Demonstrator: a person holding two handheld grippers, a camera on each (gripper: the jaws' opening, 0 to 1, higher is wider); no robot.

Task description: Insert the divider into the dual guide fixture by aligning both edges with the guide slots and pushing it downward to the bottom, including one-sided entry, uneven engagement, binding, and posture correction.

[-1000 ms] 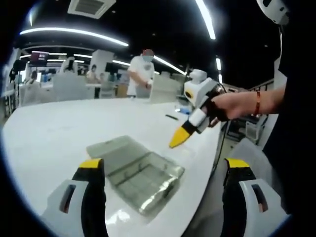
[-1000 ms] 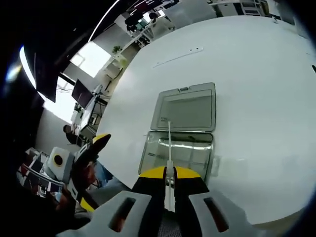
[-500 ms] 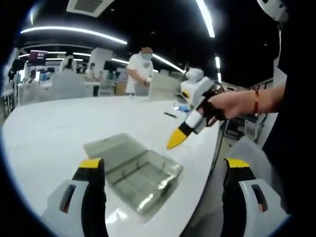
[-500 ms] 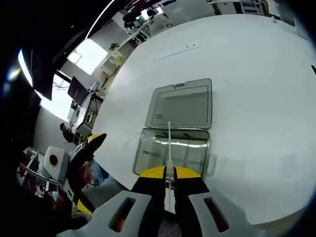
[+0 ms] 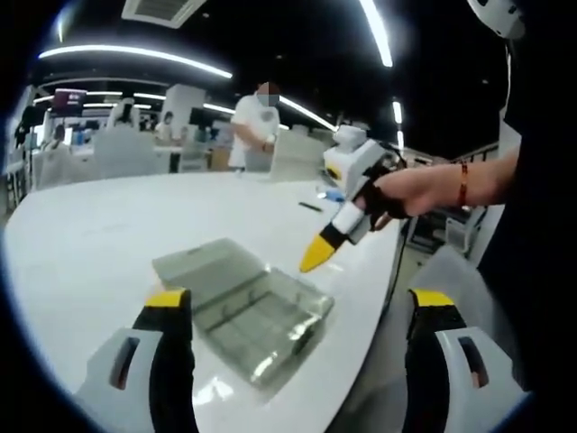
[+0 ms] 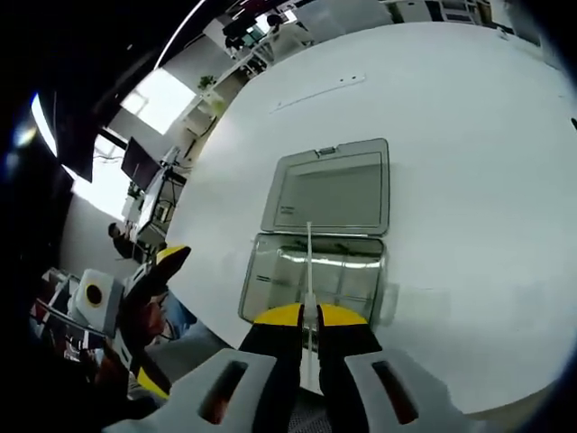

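A clear plastic fixture box (image 6: 314,275) lies on the white table (image 6: 469,180) with its lid (image 6: 332,188) folded open beyond it. My right gripper (image 6: 305,316) is shut on a thin pale divider (image 6: 309,257), seen edge-on and held above the box's base. In the left gripper view the box (image 5: 257,316) sits just ahead of my left gripper (image 5: 299,299), whose jaws stand wide open with nothing between them. There the right gripper (image 5: 317,253), held by a hand, hovers over the box's far right side. The left gripper (image 6: 158,271) shows off the table's left edge.
A thin strip (image 6: 320,93) lies far across the table. A small dark item (image 5: 311,207) rests near the table's far edge. People stand at desks behind the table (image 5: 257,126). The table's edge (image 5: 379,298) runs close to the box on the right.
The right gripper with the divider has drifted slightly left and up over the box. Both views shifted a little. Neither gripper's jaws changed.
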